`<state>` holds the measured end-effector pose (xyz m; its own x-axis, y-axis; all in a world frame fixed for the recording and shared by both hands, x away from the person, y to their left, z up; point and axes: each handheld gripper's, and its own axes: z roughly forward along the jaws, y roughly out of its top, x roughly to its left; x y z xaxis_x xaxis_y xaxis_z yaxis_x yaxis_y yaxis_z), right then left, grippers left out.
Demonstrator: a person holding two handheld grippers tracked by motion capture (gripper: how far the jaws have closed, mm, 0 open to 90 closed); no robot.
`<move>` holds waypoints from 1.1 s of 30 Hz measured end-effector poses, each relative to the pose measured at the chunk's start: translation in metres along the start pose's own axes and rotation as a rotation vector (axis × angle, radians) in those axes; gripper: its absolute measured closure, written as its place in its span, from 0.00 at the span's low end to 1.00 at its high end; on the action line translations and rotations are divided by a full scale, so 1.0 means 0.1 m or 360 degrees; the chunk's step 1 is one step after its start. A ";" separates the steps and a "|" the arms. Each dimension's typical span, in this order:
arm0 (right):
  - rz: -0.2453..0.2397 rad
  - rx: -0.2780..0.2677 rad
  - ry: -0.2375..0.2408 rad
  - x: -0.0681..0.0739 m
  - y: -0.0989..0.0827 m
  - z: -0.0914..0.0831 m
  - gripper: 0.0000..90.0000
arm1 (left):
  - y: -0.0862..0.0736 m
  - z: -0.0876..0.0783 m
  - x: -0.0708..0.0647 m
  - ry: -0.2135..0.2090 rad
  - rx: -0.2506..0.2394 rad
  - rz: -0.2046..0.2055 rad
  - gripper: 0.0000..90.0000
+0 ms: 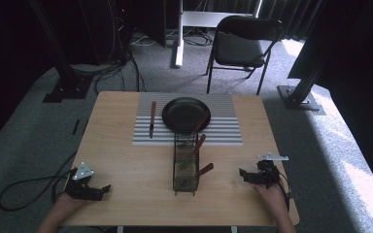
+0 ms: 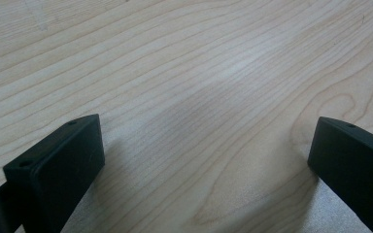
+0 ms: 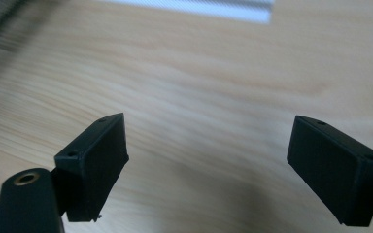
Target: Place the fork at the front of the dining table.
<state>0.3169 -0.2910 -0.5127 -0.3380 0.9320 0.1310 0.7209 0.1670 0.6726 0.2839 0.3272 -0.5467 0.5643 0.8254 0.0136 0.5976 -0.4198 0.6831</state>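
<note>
Far left in the high view: left gripper (image 1: 103, 188) resting low at the near left corner of the counter (image 1: 126, 160), held from below by a hand (image 1: 65, 201), grey three-cornered plate on top, cable trailing off the edge onto the floor. Fingers (image 2: 53, 170) spread wide in the left gripper view, nothing between them but bare wood grain.

Further right, on the far half of the counter: striped placemat (image 1: 223, 126), with a knife (image 1: 152, 119) lying lengthwise on its left part, wooden handle away from the person, blade toward the near edge. Just beside the knife, a black plate (image 1: 177, 109) on the mat's middle.

At the centre: black wire caddy (image 1: 185, 162), upright, its far end touching the mat's near edge, well apart from both grippers and roughly between them. Brown-handled utensils (image 1: 200, 144) leaning out of the caddy, tilted to the right; one handle reaching over the plate's rim.

Far right: right gripper (image 1: 242, 175) near the near right corner, gripped by a hand (image 1: 272, 194), pointing left toward the caddy. Fingers (image 3: 94, 162) wide apart in the right gripper view, holding nothing, bare counter between and a strip of the mat at the top edge.
</note>
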 end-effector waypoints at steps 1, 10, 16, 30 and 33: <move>-0.0005 -0.0011 0.0012 0.02 0.04 -0.01 0.15 | 0.00 0.00 0.00 0.0000 0.0000 0.0000 0.00; -0.0065 -0.0113 0.0121 0.23 0.44 -0.09 0.17 | 0.00 0.00 0.00 0.0000 0.0000 -0.0001 0.00; -0.0105 -0.0148 0.0178 0.33 0.65 -0.13 0.19 | 0.00 0.00 0.00 0.0000 0.0000 0.0000 0.00; -0.0123 -0.0230 0.0280 0.51 1.05 -0.14 0.19 | 0.00 0.00 0.00 0.0000 0.0000 -0.0001 0.00; -0.0147 -0.0249 0.0295 0.59 1.18 -0.15 0.20 | 0.00 0.00 0.00 0.0000 0.0000 0.0000 0.00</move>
<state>0.3732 -0.2210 -0.4150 -0.5137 0.8378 0.1852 0.5844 0.1836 0.7904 0.2839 0.3272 -0.5467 0.5642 0.8255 0.0135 0.5977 -0.4196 0.6831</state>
